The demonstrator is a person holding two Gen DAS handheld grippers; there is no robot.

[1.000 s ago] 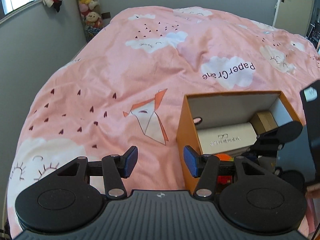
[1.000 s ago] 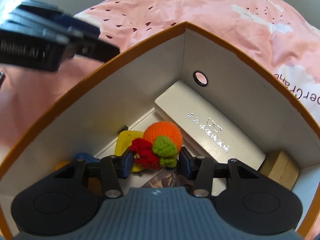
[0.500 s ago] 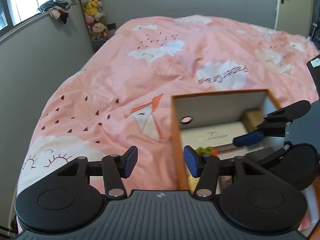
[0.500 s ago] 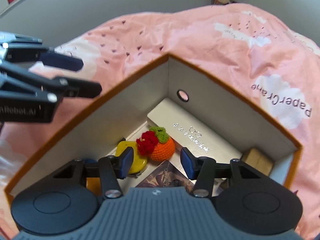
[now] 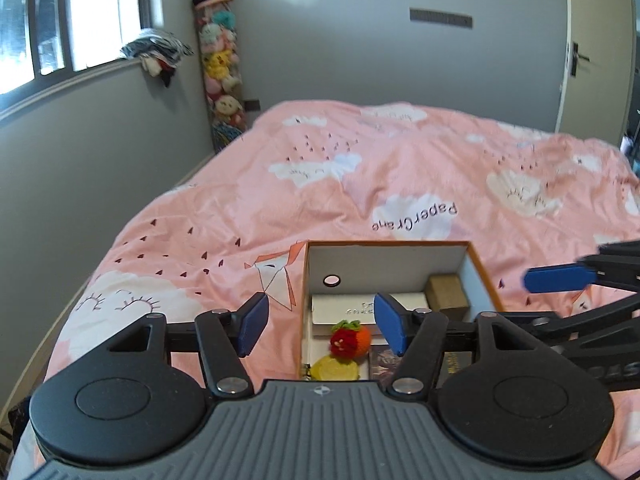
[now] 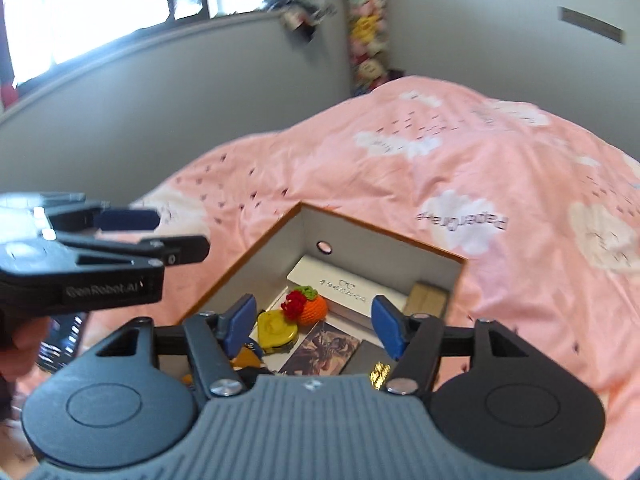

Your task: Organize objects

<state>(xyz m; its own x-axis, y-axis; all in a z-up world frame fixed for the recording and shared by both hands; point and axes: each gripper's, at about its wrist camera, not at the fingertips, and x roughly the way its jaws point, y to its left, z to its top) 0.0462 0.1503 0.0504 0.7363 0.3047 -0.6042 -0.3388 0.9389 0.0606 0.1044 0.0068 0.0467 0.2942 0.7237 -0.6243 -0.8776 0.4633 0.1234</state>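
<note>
Inside the orange box point(image 6: 248, 258) on the bed, the crocheted fruit point(image 6: 306, 307) looks soft and light; pinch its round body. Both the left gripper point(image 5: 320, 326) and the right gripper point(image 6: 312, 326) are opening, empty.

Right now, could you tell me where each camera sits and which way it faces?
Left wrist: on the left gripper, facing down the bed over the box; the right gripper shows at right.
Right wrist: on the right gripper, facing into the box; the left gripper and a hand show at left.
Shared: box, crochet orange, both fingers opening.
</note>
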